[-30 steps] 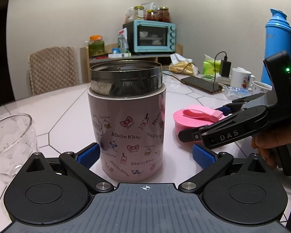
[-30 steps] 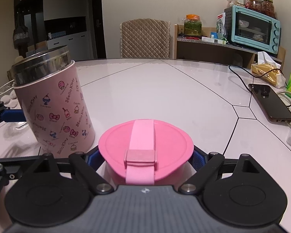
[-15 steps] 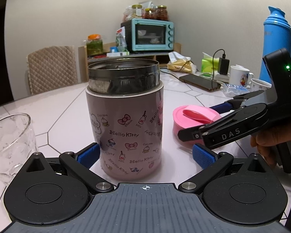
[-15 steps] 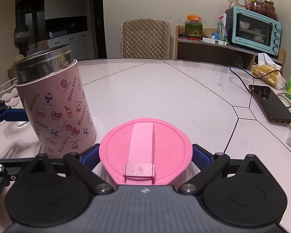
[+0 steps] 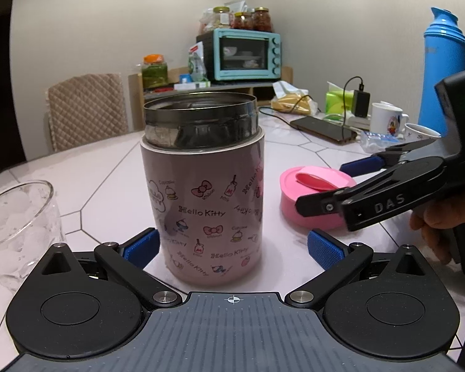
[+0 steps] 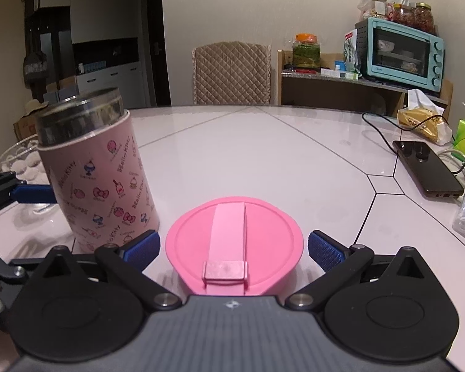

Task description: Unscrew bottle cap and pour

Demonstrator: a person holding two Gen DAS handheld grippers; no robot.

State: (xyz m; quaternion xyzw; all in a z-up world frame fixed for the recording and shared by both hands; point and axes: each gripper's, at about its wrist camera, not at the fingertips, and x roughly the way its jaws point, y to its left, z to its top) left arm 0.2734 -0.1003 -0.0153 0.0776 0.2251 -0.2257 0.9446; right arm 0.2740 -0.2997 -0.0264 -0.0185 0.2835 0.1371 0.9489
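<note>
Behind jar (image 5: 206,204), glass (image 5: 15,232) cropped, jar (image 6: 96,183) contents unseen

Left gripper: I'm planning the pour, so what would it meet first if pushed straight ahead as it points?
The Hello Kitty bottle, standing uncapped between the open left gripper fingers, likely before anything else.

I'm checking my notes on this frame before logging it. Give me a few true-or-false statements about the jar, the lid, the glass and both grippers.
1. The jar stands upright with its mouth uncovered. True.
2. The lid is screwed on the jar. False: it lies on the table beside the jar.
3. The right gripper is clamped on the lid. False: its pads stand apart from the lid on both sides.
4. The left gripper is open around the jar's base. True.
5. The glass lies tipped over. False: it stands upright.
</note>
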